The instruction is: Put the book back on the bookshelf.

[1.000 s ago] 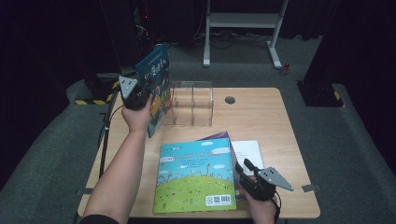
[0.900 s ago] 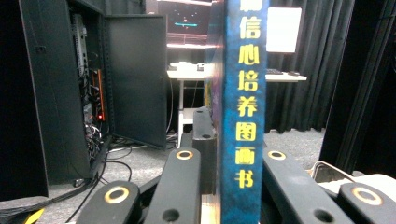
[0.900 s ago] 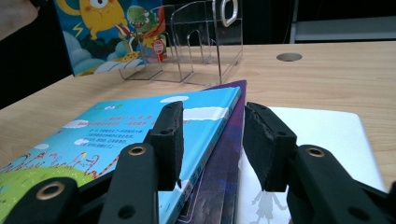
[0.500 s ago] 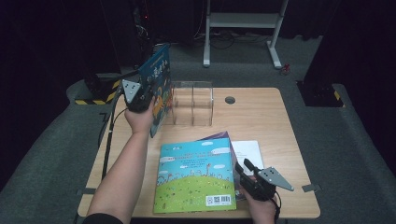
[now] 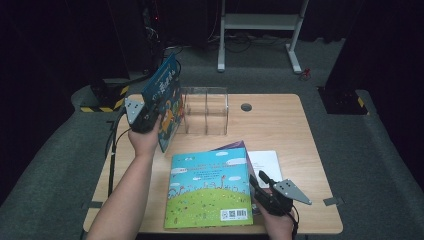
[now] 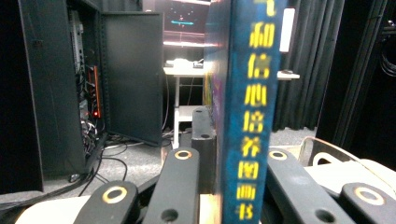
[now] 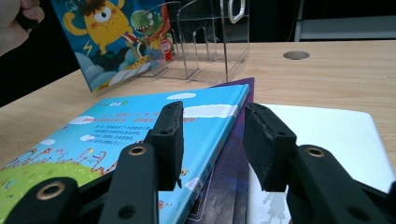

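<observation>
Left gripper (image 5: 150,117) jaws clamp blue book (image 6: 247,116), spine lettering visible | right gripper (image 7: 212,140) jaws open over stack (image 7: 140,135)

Both forearms come in bare, no sleeves on them. Each hand carries a black two-jaw gripper: the left gripper (image 5: 145,116) has a grey three-cornered plate on its body and a black cable trailing down off the table edge; the right gripper (image 5: 263,183) wears the same kind of grey plate, with small dark dots near its corners. Up close, the jaws are flat black links with brass-coloured ringed pivots and small round holes. The right gripper's fingertips (image 7: 170,126) end in thick, rough black rubber-like pads.
</observation>
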`<state>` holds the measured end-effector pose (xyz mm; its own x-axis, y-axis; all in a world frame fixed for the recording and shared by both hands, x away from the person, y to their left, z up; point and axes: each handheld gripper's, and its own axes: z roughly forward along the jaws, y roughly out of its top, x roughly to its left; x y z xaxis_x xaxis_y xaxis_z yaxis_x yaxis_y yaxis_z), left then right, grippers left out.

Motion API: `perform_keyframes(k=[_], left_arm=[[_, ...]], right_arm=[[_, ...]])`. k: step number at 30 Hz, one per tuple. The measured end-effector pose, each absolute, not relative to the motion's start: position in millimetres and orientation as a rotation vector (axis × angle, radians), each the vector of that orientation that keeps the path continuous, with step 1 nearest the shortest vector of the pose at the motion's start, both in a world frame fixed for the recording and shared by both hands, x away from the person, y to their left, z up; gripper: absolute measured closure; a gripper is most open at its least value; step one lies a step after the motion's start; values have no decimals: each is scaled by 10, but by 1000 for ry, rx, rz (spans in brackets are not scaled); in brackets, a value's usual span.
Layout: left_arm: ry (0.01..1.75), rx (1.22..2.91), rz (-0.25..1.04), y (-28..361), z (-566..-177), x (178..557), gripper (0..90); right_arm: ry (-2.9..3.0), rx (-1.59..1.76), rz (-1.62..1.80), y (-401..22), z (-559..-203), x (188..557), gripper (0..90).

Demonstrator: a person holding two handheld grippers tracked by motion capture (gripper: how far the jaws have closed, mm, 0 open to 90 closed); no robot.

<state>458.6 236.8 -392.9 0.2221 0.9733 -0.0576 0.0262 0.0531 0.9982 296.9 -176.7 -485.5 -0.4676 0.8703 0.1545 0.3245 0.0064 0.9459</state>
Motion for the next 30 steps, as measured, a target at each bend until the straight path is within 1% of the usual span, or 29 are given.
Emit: perform_keyframes(k=[10, 17, 26, 28, 29, 30], left_arm=[[1085, 1319, 995, 2466, -3976, 4472, 798], [1075, 1402, 988, 2484, -4058, 4446, 730], [1082, 1478, 967, 2500, -4173, 4451, 708], [1085, 1510, 944, 2497, -4208, 4465, 692], [1087, 1520, 946, 2492, -4238, 4465, 670], [1087, 1520, 946, 2492, -4238, 4465, 670]], right_arm=[[1814, 1219, 1473, -1745, -4861, 2966, 581], [1822, 1216, 1467, -1735, -4868, 2969, 580], [1825, 1216, 1467, -1733, -4872, 2972, 579], [1823, 1219, 1468, -1736, -4871, 2971, 579], [1822, 1220, 1468, -1740, -4871, 2972, 579], [1822, 1220, 1468, -1740, -4871, 2972, 579]])
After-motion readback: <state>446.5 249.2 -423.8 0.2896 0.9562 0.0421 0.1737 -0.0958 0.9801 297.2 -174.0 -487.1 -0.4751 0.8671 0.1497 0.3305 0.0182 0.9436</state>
